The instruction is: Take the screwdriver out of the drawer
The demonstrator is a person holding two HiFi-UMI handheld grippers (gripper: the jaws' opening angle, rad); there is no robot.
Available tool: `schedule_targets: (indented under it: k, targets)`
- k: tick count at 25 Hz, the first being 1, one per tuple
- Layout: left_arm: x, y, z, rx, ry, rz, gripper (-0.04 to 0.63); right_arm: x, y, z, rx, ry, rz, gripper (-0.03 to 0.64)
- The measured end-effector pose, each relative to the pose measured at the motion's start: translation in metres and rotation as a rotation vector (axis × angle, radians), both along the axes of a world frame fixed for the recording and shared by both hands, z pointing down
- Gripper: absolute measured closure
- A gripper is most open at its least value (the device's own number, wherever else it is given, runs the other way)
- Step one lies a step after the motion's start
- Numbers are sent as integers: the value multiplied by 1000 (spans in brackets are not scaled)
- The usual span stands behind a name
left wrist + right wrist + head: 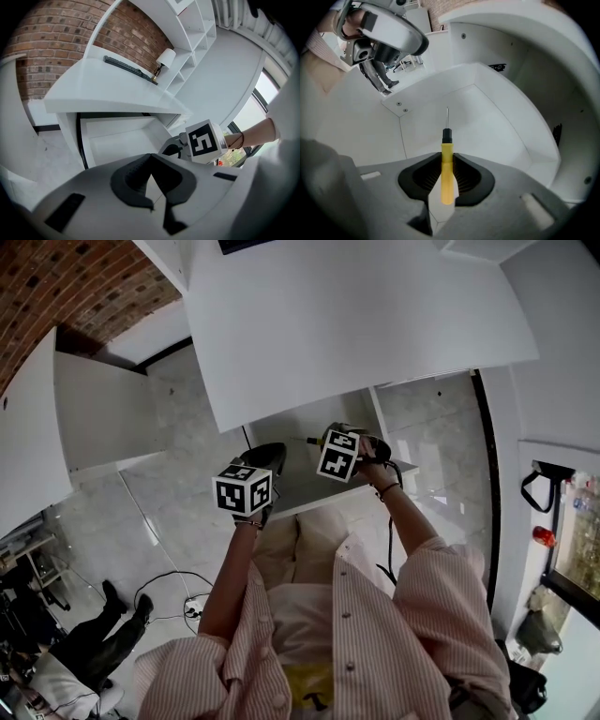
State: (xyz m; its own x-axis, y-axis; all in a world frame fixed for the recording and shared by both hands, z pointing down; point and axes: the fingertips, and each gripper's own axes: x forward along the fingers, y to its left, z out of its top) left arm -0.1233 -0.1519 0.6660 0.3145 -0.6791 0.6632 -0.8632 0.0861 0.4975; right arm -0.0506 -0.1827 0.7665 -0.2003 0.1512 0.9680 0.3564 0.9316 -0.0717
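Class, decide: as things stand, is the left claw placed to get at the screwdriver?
Probably not: the left claw is shut, and the right claw clamps the screwdriver by its handle, leaving only its shaft free.

The screwdriver [447, 171] has a yellow handle, a black collar and a thin metal shaft. Its handle is clamped between the pads of the right hand-held gripper [446, 187], with the shaft pointing straight out from the jaws, down into the drawer [487, 126]. Whether the tip touches the drawer floor cannot be told. The drawer is white, shallow and pulled open from under the white bench [356, 324].
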Motion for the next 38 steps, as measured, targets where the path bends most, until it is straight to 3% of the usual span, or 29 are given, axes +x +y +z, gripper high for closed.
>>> schedule_targets:
  k: [7, 12, 19, 38]
  targets:
    - [6, 0, -27, 61, -10, 48, 597, 2, 1, -41, 31, -72, 7, 537]
    - [5, -11, -56, 152, -38, 85, 597, 1, -10, -75, 77, -151, 38, 537]
    - [-6, -17, -97, 278, -111, 68, 597, 4, -20, -109, 113, -248, 98, 537]
    - [-29, -29, -184, 506, -193, 3, 597, 0, -31, -224, -39, -654, 473, 537]
